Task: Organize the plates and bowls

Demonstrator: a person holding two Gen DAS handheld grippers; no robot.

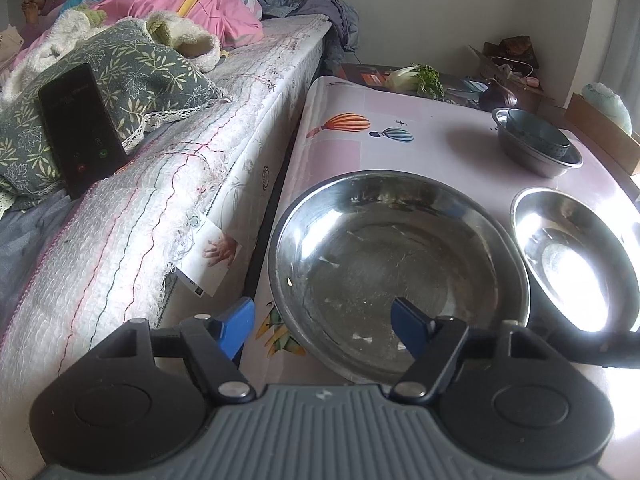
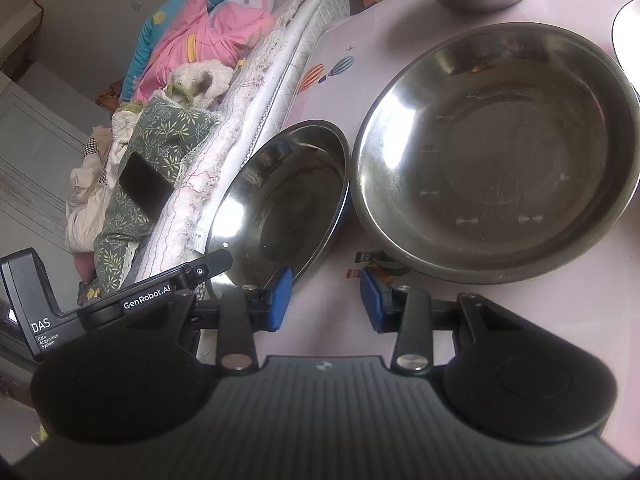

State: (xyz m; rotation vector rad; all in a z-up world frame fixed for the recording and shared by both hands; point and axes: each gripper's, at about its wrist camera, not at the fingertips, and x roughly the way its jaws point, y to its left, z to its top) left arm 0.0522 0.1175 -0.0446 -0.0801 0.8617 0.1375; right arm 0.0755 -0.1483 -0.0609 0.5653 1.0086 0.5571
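Counting 2 plates, 2 nested bowls; left gripper part-open astride left plate rim, unclamped; right gripper part-open, empty

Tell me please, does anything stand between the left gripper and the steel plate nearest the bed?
Nothing visible does. The left gripper is already at the steel plate: its open fingers straddle the near rim, one outside, one over the inside, with no other object between.

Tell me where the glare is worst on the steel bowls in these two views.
Left wrist view: the smaller steel bowl at right is blown out white. The large steel bowl shows only soft reflections. Right wrist view: a small bright patch on the tilted bowl; the large bowl's highlight is mild.
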